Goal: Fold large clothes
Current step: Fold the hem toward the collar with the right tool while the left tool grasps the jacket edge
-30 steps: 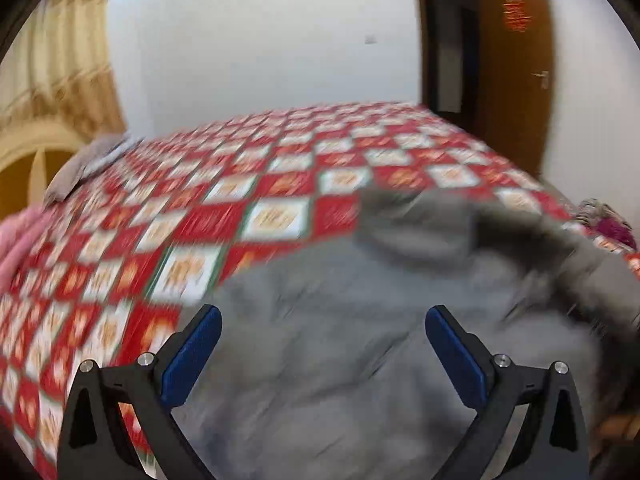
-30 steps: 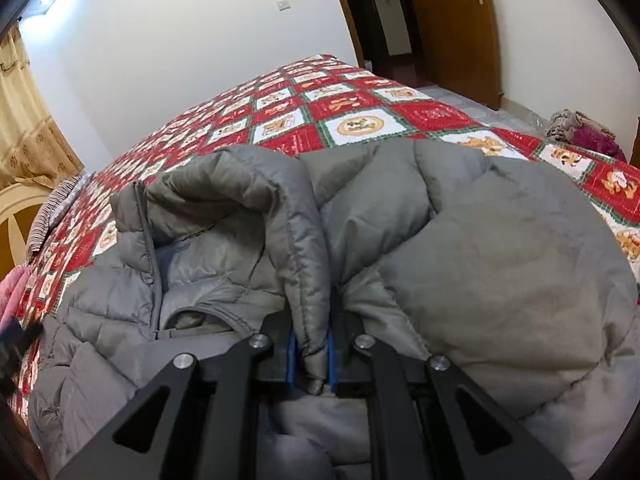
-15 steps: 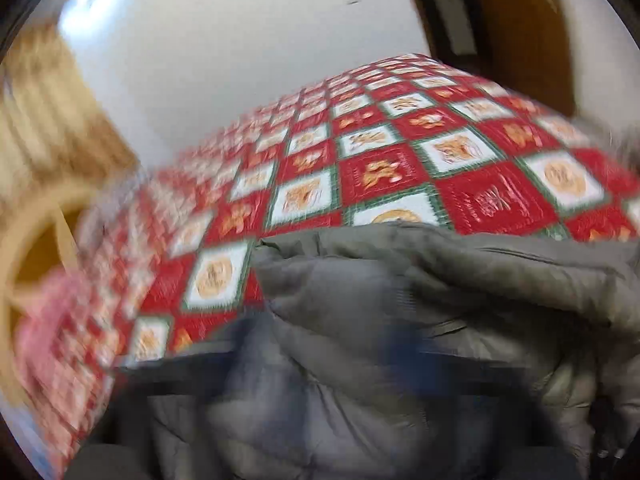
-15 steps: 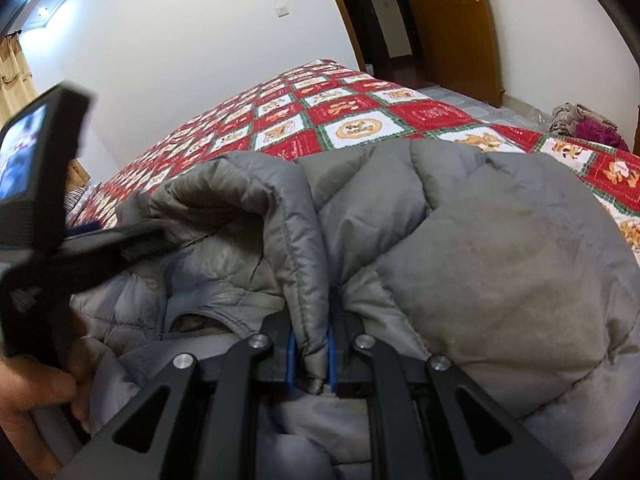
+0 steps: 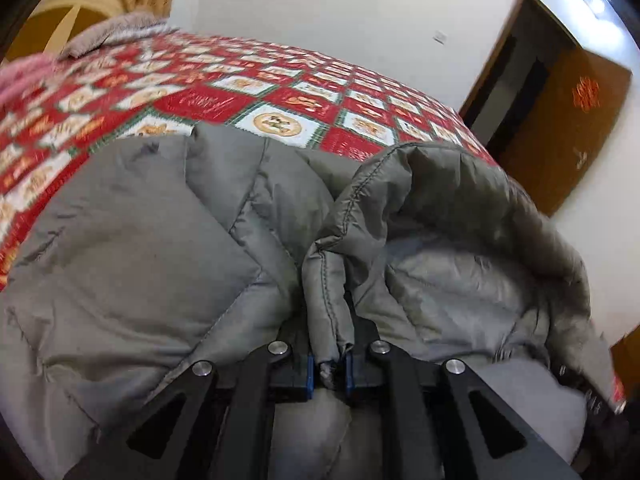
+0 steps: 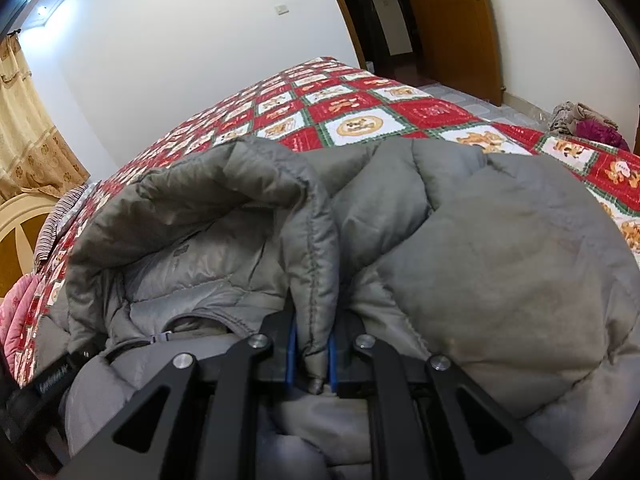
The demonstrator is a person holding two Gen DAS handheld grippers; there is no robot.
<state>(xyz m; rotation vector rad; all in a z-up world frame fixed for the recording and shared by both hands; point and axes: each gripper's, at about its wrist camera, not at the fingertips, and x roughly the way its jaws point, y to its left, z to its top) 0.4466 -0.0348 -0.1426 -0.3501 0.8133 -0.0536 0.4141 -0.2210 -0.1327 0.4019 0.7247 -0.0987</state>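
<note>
my left hand-held gripper (image 5: pixel 329 364) pinched the grey puffer jacket (image 5: pixel 132 240) hem, right hand-held gripper (image 6: pixel 313 360) clamped its other edge, checkered bed (image 6: pixel 360 120) underneath

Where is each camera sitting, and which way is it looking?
Left wrist view: sits on the left hand-held gripper, looking forward along its fingers, shut on a stitched edge of the grey puffer jacket; beyond lie the red patchwork bedspread and a brown door.
Right wrist view: sits on the right hand-held gripper, likewise shut on a jacket edge, facing across the bedspread toward a door.
Both views share the jacket, bedspread and white wall. Only black gripper arms show; no hand.
</note>
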